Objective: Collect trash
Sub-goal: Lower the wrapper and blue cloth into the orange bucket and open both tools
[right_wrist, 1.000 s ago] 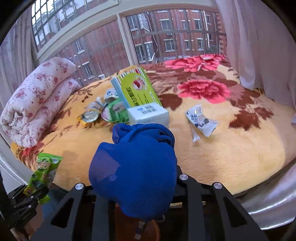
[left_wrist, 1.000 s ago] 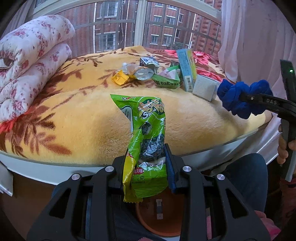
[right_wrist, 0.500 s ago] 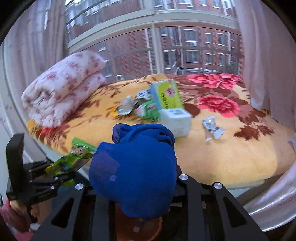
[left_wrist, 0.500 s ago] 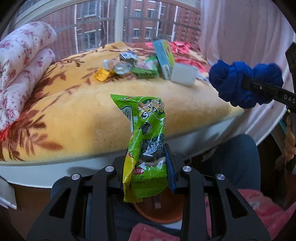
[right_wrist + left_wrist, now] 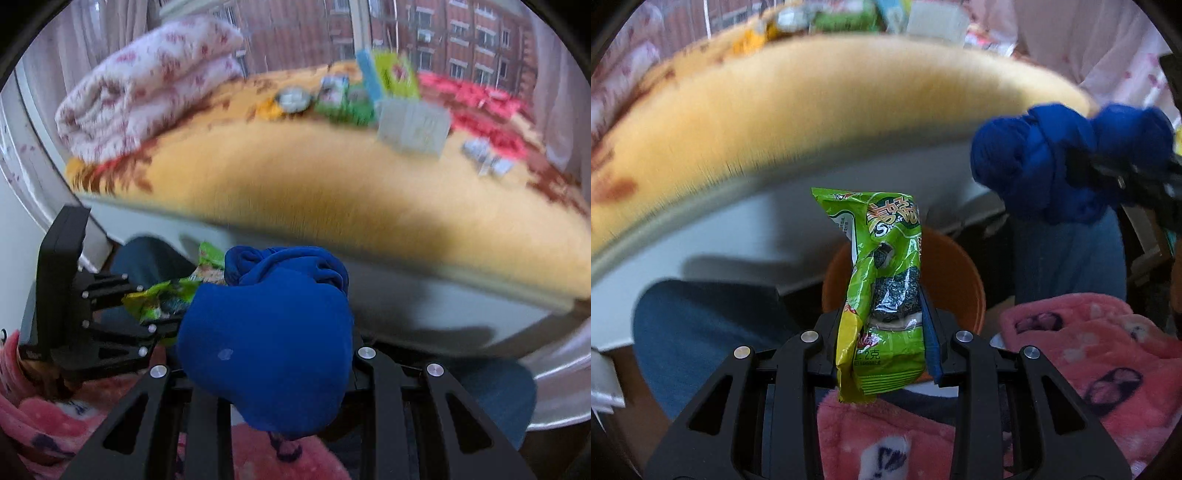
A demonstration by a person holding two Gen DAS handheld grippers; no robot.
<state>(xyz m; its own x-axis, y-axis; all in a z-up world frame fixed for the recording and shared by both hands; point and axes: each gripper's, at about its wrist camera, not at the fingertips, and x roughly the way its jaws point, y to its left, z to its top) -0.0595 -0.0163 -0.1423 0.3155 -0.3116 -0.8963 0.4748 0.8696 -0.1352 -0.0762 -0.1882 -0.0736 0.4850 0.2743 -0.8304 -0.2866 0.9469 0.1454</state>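
Left gripper (image 5: 886, 325): clamped on a green seaweed snack wrapper (image 5: 882, 280), the pads pressing its lower half from both sides; the wrapper stands upright between the fingers, its crumpled top rising above them.
Right gripper (image 5: 269, 369): closed on a bundled blue cloth (image 5: 269, 339) that bulges up and over the fingers, hiding the pads; in the left wrist view the same bundle sits at the right, pinched by black fingers.
Orange bin (image 5: 953, 280): round, on the floor directly behind and under the held wrapper, between the person's knees in blue jeans (image 5: 701, 325).
Bed edge (image 5: 369, 206): a yellow plush blanket with brown leaves and red flowers, blurred; its white frame runs just beyond both grippers.
Litter left on the blanket: a white box (image 5: 413, 125), a green-and-blue carton (image 5: 391, 74) standing behind it, a green packet (image 5: 343, 107), a silvery wrapper (image 5: 293, 98), a yellow scrap (image 5: 267, 109), and a pale crumpled wrapper (image 5: 484, 157) apart to the right.
Rolled floral quilt (image 5: 147, 81): at the far left of the bed, by the window.
Pink fleece (image 5: 1089, 354): at the bottom of both views.
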